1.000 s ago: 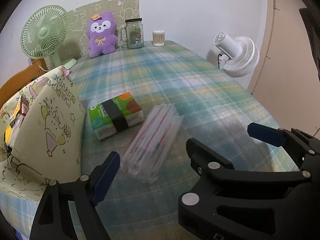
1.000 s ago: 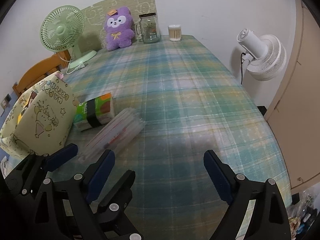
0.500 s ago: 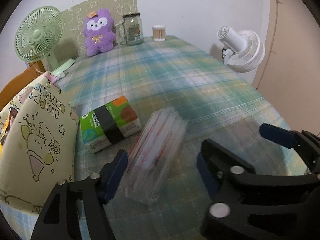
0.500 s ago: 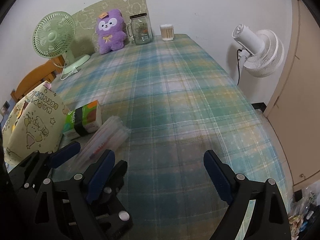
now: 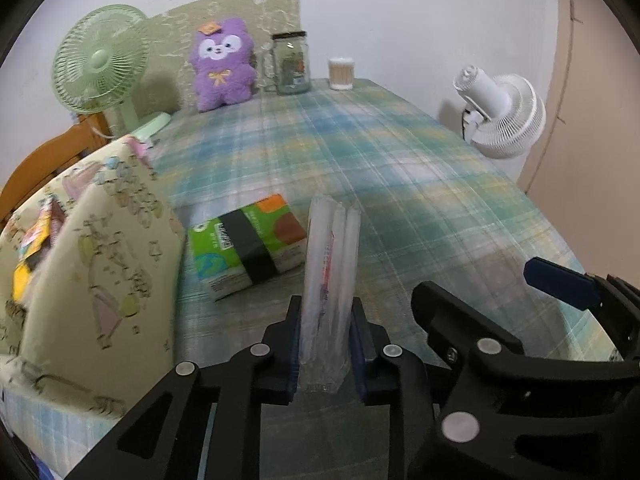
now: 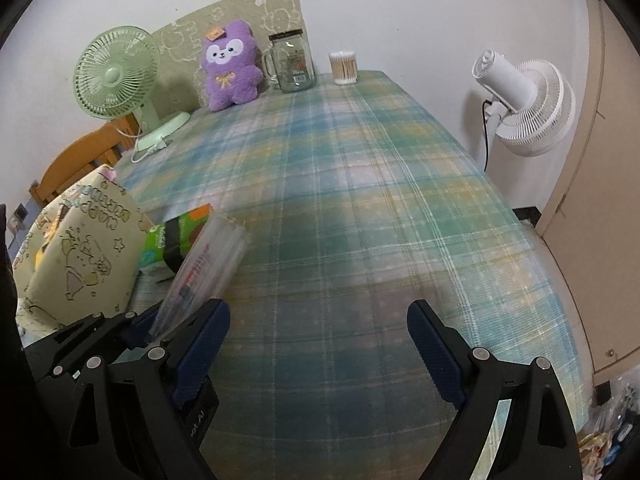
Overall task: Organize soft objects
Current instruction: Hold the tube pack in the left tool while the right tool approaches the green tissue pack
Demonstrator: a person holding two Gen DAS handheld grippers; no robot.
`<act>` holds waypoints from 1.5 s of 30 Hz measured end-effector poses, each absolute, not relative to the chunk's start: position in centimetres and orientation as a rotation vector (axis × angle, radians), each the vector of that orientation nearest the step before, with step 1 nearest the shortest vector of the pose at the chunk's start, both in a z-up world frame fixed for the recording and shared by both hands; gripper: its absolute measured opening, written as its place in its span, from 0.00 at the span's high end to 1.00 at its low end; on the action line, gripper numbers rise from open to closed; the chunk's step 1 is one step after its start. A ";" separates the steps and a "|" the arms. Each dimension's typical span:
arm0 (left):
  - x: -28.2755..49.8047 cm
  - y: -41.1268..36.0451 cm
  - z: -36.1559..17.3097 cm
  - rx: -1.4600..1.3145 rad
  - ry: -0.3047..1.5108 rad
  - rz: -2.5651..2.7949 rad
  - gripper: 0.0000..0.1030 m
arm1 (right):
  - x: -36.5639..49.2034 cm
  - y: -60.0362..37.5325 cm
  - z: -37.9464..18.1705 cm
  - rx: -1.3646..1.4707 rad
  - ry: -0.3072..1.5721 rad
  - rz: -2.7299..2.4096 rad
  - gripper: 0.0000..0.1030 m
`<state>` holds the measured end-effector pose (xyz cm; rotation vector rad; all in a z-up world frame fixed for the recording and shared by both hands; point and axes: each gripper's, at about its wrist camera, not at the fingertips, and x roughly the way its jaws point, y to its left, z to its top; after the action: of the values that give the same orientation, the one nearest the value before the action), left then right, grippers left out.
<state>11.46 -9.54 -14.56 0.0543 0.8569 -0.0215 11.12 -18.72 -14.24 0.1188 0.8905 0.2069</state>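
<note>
From the left wrist view, the left gripper [image 5: 325,346] clamps a clear plastic packet [image 5: 330,280] near its base, beside the tissue pack [image 5: 247,249]; judged advice: carry it level to the patterned bag [image 5: 100,264]. Across the right wrist view, the right gripper [image 6: 318,346] gapes wide, empty, over the plaid tablecloth [image 6: 360,200]; fans flank the table.

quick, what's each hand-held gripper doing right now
Left hand-held gripper: shut on the clear plastic pack.
Right hand-held gripper: open, holding nothing.
</note>
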 end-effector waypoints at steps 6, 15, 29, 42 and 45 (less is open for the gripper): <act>10.5 -8.7 -14.0 0.023 0.835 0.037 0.81 | 10.6 -18.1 -13.6 0.108 0.872 0.230 0.10; 9.7 -8.3 -12.5 0.036 0.765 0.088 0.81 | 10.2 -17.6 -12.3 0.123 0.838 0.265 0.10; 11.2 -6.8 -14.0 0.010 0.845 0.153 0.81 | 13.0 -15.6 -14.0 0.079 0.897 0.322 0.11; 11.3 -3.2 -14.1 0.035 0.839 0.267 0.81 | 14.4 -10.9 -14.3 0.008 0.907 0.414 0.11; 11.8 -2.6 -14.8 0.031 0.865 0.267 0.81 | 14.7 -10.5 -14.6 -0.004 0.922 0.395 0.11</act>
<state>11.83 -2.63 -14.77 0.0312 0.8650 0.2671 14.70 -10.50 -14.64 -0.0039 0.9222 0.3952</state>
